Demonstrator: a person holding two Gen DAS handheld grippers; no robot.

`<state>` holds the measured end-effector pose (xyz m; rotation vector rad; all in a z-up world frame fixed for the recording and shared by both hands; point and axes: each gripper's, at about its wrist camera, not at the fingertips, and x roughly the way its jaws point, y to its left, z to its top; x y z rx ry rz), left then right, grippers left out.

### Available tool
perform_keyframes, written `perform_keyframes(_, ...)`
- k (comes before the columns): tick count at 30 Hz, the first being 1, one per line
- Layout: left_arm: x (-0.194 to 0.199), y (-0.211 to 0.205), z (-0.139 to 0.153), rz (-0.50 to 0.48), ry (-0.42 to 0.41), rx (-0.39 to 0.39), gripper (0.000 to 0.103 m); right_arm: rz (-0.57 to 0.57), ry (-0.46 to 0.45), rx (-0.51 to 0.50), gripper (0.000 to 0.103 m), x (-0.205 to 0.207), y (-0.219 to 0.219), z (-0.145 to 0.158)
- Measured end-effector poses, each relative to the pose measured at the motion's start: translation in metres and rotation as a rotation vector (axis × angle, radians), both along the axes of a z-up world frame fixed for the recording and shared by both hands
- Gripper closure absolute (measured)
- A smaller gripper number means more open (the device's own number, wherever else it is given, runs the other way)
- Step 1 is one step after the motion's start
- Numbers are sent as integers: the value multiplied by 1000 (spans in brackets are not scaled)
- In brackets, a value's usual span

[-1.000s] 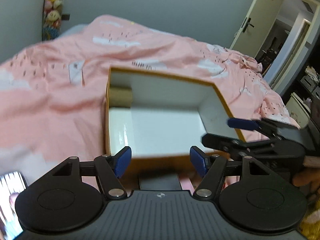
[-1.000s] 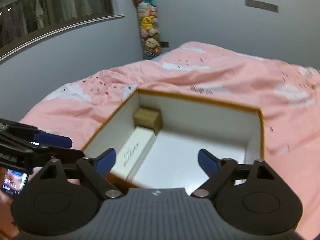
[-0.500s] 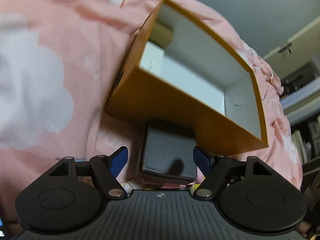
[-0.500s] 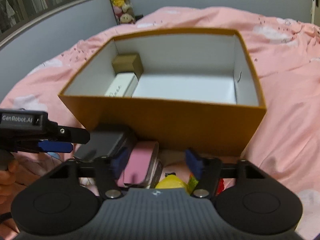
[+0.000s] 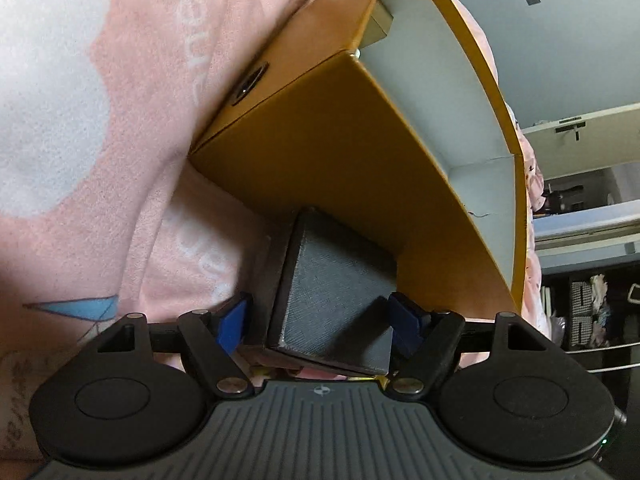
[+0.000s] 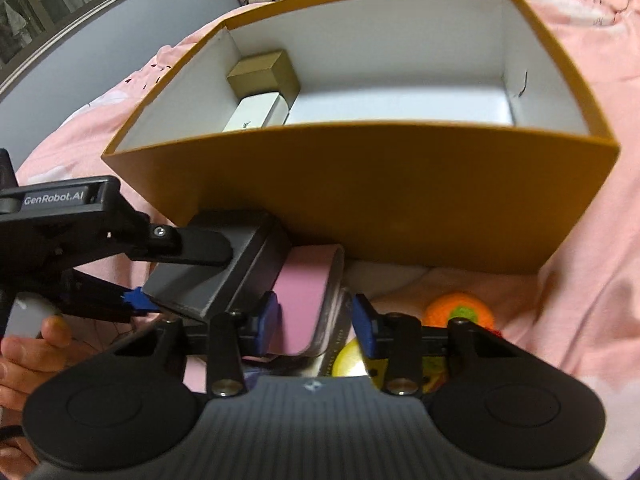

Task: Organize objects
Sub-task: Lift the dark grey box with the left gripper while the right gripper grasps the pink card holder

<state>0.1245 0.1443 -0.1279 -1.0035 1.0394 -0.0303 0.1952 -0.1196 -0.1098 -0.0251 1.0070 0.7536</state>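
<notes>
While left hand-held gripper [image 5: 318, 318] gapes round textured dark-grey box [image 5: 336, 296], right hand-held gripper [image 6: 314, 320] narrowing around pink case [image 6: 306, 300]

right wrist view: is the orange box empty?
No. A gold box and a white box lie in the orange box's far left corner.

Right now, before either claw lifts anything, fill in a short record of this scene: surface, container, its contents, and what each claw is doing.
Surface: pink bedspread
Container: orange box, open top, white inside
Inside it: small gold box and white box, against one side wall
Left claw: open, straddling the dark grey box in front of the container; jaws just closed a little, not pressing
Right claw: open around the pink case; jaws have just been closing, no grip yet
Loose nearby: orange toy
</notes>
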Motion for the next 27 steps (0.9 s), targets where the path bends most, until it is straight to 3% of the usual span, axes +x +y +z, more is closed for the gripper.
perform_keyframes(9, -15, 6, 12, 0, -32, 21, 44, -9, 6, 11, 58, 1, -2, 1)
perform_keyframes(13, -23, 8, 25, -5, -58, 52, 51, -15, 17, 31, 58, 8, -5, 4)
perform_keyframes(18, -37, 11, 49, -25, -89, 184, 61, 2, 66, 71, 58, 22, -3, 7)
perform_keyframes(22, -43, 4, 63, -47, -81, 318, 63, 41, 70, 84, 58, 21, 10, 11)
perform_keyframes(27, -37, 1, 67, -50, -56, 344, 63, 84, 82, 72, 58, 15, 25, 9)
